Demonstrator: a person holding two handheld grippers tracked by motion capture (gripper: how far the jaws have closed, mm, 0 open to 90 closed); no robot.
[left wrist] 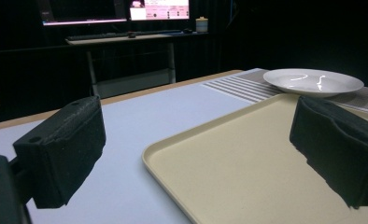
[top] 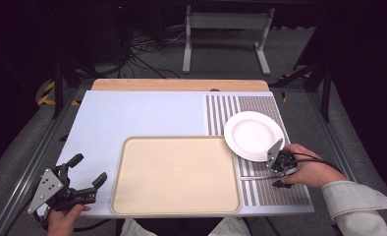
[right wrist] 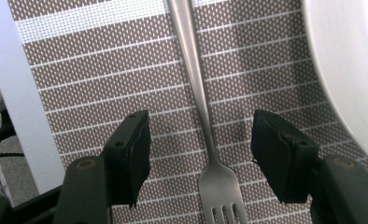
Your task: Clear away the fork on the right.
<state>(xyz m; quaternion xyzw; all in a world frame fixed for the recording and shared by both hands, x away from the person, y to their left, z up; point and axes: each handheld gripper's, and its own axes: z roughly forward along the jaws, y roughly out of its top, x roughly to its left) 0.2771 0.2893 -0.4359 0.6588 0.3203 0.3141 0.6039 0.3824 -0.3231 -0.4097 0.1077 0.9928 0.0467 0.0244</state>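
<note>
Fork pickup about to begin at the right of the table.

The beige tray [top: 176,174] fills the table's 6 o'clock area; the striped placemat [top: 275,194] runs from 1 to 4 o'clock, with the white plate [top: 253,133] at 2 o'clock. The left gripper [top: 87,173] waits at 8 o'clock, jaws spread, holding nothing. The right gripper [right wrist: 201,154] straddles the fork [right wrist: 201,109] at 4 o'clock, jaws spread either side of its neck. Next move, likely: descend and pinch squarely.
</note>
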